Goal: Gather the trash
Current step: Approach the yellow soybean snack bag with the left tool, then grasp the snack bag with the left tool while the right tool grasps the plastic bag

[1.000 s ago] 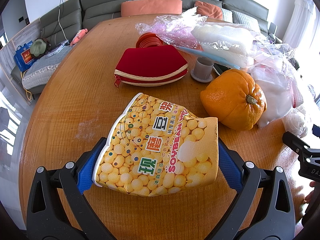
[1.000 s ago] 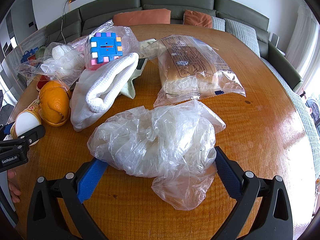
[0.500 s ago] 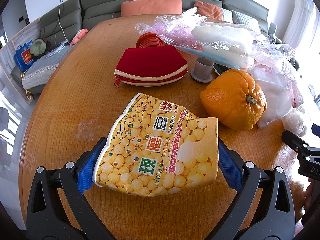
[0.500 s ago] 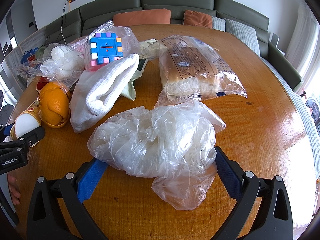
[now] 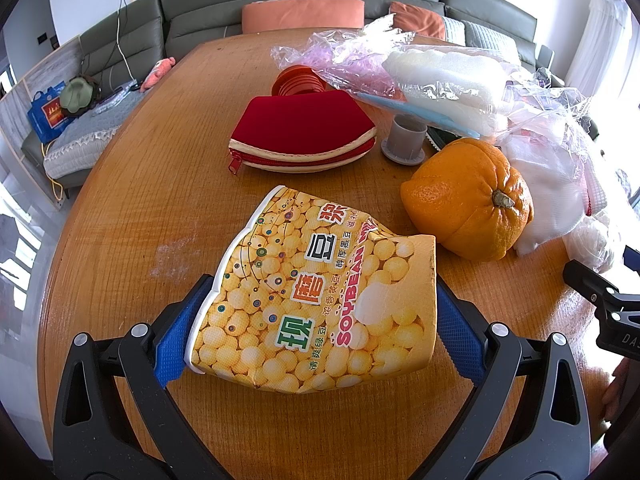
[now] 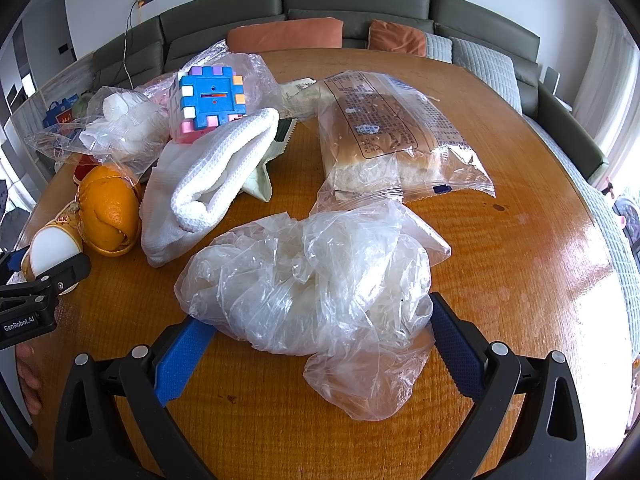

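The near end of the crushed soybean cup (image 5: 316, 304) covers the inner faces of the left gripper's (image 5: 318, 330) blue fingers (image 5: 180, 332), so contact cannot be told; the crumpled plastic bag (image 6: 316, 280) likewise hides the tips of the right gripper's (image 6: 316, 344) fingers (image 6: 182, 354); both grippers' bodies are cut off by the lower edge; a hand (image 6: 28, 376) shows only as a sliver at the left edge; print on the bread bag (image 6: 396, 136) is too small to read; the orange (image 6: 108, 210) is partly behind a towel (image 6: 208, 180).
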`<state>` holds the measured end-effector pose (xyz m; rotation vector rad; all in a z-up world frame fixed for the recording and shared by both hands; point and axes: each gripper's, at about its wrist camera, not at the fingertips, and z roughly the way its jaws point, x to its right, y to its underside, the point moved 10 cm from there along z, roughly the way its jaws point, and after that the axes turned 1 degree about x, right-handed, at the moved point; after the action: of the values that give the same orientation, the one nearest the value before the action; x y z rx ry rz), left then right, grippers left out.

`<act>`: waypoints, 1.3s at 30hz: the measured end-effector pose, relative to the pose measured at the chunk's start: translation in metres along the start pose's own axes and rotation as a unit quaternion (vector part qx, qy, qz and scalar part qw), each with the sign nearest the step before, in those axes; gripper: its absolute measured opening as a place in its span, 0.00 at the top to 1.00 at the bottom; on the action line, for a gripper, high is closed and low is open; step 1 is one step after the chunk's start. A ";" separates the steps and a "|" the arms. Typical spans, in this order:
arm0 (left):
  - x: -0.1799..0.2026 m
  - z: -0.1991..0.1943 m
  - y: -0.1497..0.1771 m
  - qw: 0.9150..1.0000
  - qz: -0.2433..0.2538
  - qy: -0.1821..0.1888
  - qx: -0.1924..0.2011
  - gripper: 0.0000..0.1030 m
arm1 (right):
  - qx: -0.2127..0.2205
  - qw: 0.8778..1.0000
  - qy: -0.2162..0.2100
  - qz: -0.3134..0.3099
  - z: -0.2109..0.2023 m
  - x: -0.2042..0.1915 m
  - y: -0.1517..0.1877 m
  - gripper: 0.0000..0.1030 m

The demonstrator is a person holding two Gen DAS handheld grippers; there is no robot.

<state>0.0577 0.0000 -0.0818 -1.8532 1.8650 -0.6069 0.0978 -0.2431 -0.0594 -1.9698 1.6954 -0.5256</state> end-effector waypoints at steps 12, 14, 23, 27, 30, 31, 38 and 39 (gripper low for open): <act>0.000 0.000 0.000 1.000 0.000 0.000 0.000 0.06 | 0.000 1.000 0.000 0.000 0.000 0.000 0.000 0.02; 0.000 0.000 0.000 1.000 0.000 0.000 0.000 0.06 | 0.000 1.000 0.000 0.000 0.000 0.000 0.000 0.02; 0.000 0.000 0.000 1.000 0.000 0.000 0.000 0.06 | 0.000 1.000 0.000 0.000 0.000 0.000 -0.001 0.02; 0.001 0.000 0.000 1.000 0.005 0.004 -0.003 0.06 | -0.001 1.000 -0.003 0.001 -0.002 0.000 -0.003 0.02; 0.001 -0.002 0.002 1.000 0.015 0.013 -0.017 0.06 | -0.011 1.000 -0.023 0.014 -0.006 0.002 -0.003 0.02; 0.001 -0.004 0.004 1.000 0.013 0.017 -0.019 0.06 | -0.011 1.000 -0.026 0.013 -0.010 -0.001 -0.005 0.02; -0.023 -0.024 0.002 0.998 -0.035 0.040 -0.024 0.06 | -0.003 1.000 -0.019 -0.017 -0.048 -0.003 -0.013 0.02; -0.027 -0.026 0.001 0.998 -0.044 0.042 -0.028 0.06 | -0.002 1.000 -0.022 -0.015 -0.052 -0.002 -0.014 0.02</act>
<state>0.0420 0.0274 -0.0613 -1.9822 1.8785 -0.6788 0.0783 -0.2449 -0.0090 -1.9977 1.6429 -0.4871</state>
